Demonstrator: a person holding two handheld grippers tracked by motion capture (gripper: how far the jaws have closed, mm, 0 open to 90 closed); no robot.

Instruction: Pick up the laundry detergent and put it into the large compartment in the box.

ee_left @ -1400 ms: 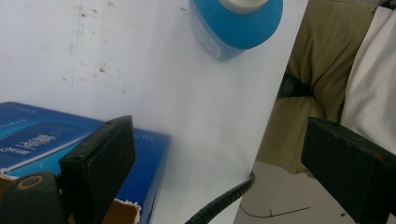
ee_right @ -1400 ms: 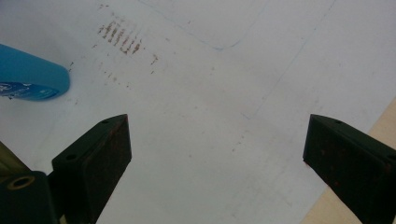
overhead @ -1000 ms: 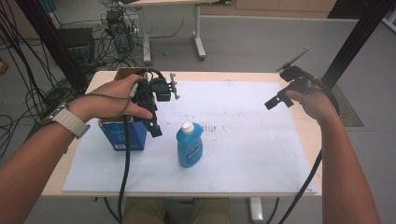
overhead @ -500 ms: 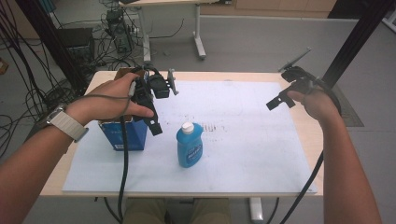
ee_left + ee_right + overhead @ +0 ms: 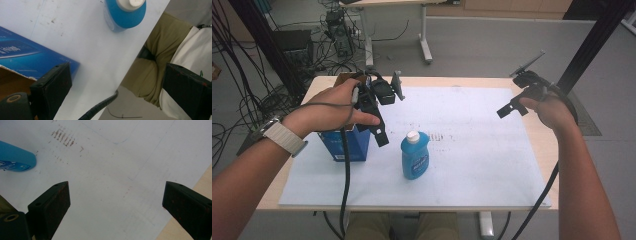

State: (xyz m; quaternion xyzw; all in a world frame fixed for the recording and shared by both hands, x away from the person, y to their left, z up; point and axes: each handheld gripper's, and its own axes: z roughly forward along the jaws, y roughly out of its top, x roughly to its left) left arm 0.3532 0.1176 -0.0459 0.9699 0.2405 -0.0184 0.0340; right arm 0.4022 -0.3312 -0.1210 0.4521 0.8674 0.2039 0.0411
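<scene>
A blue dish-soap bottle [image 5: 414, 156] with a white cap stands upright on the white paper, near the table's front middle. To its left is a blue cardboard box [image 5: 343, 145] with its top flaps open. My left gripper [image 5: 375, 126] hovers over the box's right side, just left of the bottle, and points down and back toward the person. Its jaws are wide apart and hold nothing [image 5: 117, 72]. In its view the bottle [image 5: 127, 12] is at the top and the box [image 5: 30, 58] at the left. My right gripper [image 5: 516, 103] hangs open above the table's right part, empty [image 5: 116, 188].
White paper [image 5: 482, 150] covers most of the wooden table [image 5: 548, 150]. The gripper cables trail off the front edge. The person's lap [image 5: 155, 50] is just past that edge. Behind the table are cable bundles, a black frame post [image 5: 592, 40] and another desk.
</scene>
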